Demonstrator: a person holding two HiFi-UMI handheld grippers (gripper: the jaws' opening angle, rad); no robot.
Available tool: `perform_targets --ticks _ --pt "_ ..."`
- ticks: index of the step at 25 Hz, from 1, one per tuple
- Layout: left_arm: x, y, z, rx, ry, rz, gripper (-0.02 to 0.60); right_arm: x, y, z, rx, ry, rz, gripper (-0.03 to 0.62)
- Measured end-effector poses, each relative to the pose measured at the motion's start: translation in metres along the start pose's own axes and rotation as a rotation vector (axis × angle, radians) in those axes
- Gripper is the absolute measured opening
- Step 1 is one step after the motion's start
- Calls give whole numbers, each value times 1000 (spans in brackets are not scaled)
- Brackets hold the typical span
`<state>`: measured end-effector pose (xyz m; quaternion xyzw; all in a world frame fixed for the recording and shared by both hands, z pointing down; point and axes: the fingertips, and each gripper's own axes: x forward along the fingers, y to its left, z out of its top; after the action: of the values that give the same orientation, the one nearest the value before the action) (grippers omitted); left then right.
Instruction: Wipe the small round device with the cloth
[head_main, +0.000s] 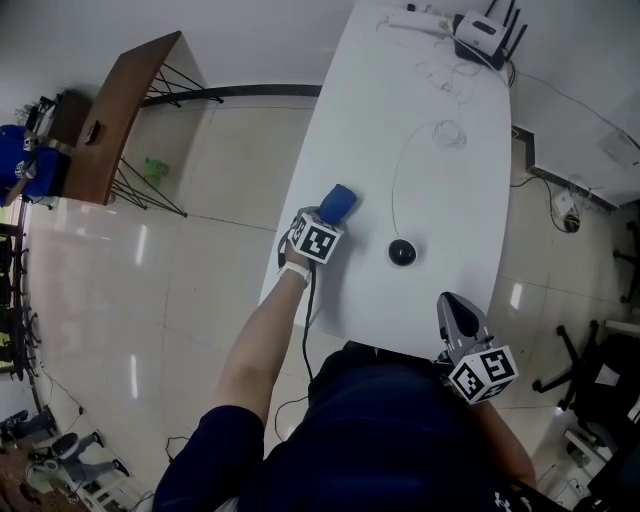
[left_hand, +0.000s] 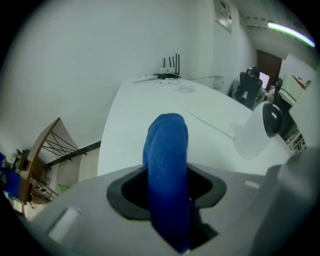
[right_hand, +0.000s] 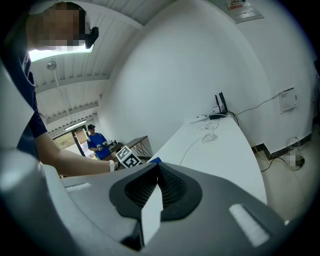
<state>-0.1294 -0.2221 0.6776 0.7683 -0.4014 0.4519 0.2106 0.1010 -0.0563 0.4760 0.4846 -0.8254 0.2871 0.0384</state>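
Gripping the blue cloth (head_main: 340, 202), your left claw (head_main: 328, 218) sits near the small round device (head_main: 402, 252) on the white surface (head_main: 450, 200), apart from it. Your right claw (right_hand: 156, 192) is closed and empty at the near edge. Risks: a slack grip drops the cloth; the unbraced device skids, dragging its cable (head_main: 396, 180).

Blue cloth (head_main: 338, 204), black device (head_main: 402, 252), white table (head_main: 460, 200).
Left cube (head_main: 318, 240) and right cube (head_main: 483, 373) carry black-and-white square markers. At upper left, a brown desk (head_main: 115, 115) stands on a glossy cream floor (head_main: 180, 300).
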Motion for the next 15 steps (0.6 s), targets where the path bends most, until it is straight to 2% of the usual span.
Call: perform_targets --ticks 2,4,7,10,13,15 --pt "-6 1 4 -28 -5 -31 170 1 -1 1 4 -6 -9 11" --pt "-23 -12 16 -101 -66 -116 161 2 -2 2 8 -11 -11 11" --pt "-66 -53 42 -267 -232 -345 161 7 -1 4 28 -9 16 11" --pt "-118 -98 68 -392 -391 -597 163 19 7 10 107 -9 107 23" --pt "-165 -138 88 -475 -509 -816 163 32 22 16 220 -8 255 185" --pt "-193 -161 98 -519 -560 -974 164 40 32 18 336 -4 367 312"
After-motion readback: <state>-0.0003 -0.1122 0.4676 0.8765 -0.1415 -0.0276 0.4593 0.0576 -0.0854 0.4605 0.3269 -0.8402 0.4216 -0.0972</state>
